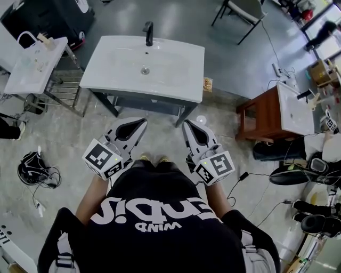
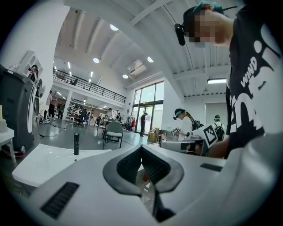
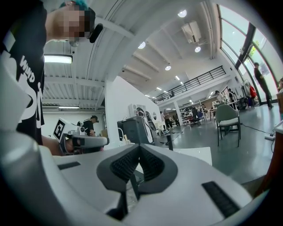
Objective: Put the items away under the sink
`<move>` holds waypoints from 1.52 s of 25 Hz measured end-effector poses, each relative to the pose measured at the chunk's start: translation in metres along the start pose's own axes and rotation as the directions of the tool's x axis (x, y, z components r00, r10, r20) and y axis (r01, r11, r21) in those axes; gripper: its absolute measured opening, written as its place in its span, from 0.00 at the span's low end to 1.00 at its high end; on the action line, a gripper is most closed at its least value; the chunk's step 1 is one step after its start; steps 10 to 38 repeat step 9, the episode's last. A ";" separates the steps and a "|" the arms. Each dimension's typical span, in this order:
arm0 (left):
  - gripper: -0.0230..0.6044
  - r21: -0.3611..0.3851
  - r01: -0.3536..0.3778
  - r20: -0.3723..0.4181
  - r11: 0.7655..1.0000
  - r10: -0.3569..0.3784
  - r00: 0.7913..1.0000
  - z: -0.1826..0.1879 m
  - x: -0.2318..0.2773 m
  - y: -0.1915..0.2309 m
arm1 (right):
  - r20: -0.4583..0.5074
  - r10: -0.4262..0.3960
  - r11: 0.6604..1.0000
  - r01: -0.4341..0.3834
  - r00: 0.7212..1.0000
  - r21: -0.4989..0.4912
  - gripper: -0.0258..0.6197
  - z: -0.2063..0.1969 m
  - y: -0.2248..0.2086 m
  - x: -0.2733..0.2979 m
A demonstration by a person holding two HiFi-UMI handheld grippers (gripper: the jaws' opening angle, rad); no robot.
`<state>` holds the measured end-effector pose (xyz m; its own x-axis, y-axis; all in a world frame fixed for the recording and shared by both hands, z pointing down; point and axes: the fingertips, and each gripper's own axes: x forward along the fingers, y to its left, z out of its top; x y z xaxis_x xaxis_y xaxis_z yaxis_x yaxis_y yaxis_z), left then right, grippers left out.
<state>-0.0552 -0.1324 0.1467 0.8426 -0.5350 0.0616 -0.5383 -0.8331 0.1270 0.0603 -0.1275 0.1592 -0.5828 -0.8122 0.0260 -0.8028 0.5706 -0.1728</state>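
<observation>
**Inspector:** Grippers first.

**Assistant:** In its own view, the left gripper (image 2: 141, 148) has its ribbed pads closed tip to tip with nothing between them. The right gripper (image 3: 139, 146) is the same, jaws together and empty. The head view shows them from above only, held level and side by side in front of the black shirt (image 1: 154, 208). It does not show the pads.

**Inspector:** The task's thing?

**Assistant:** The sink (image 1: 176, 80) is white, sits on a dark frame (image 1: 139, 104) and stands just ahead of both tips. The head view gives the whole basin from above, with the faucet (image 1: 148, 33) at the far edge. The gripper views catch only the rim edge-on and the faucet upright. A small packet (image 1: 208, 83) lies on the floor just beside the sink's right edge, and only the head view shows it.

**Inspector:** Further out?

**Assistant:** The head view shows:
- cables (image 1: 33, 170) on the floor at picture left
- a second sink (image 1: 29, 72) on a metal rack (image 1: 64, 88) beyond them
- a third sink (image 1: 290, 114) on a wooden stand (image 1: 261, 114) at picture right
- a chair (image 1: 246, 9) farthest off

Only the gripper views show the hall, with people (image 2: 144, 123) standing at a distance, a railing (image 2: 88, 86) along an upper floor and ceiling lights (image 2: 114, 27).
</observation>
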 end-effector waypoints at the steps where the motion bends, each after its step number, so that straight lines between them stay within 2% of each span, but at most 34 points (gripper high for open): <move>1: 0.07 -0.002 -0.003 0.001 1.000 0.003 1.000 0.000 0.001 0.001 | 0.000 0.003 1.000 -0.003 1.000 0.001 0.07 0.000 0.000 0.001; 38: 0.07 0.013 -0.008 0.003 1.000 0.008 1.000 0.001 0.005 0.009 | 0.006 0.020 1.000 -0.020 1.000 0.008 0.07 -0.002 -0.003 0.010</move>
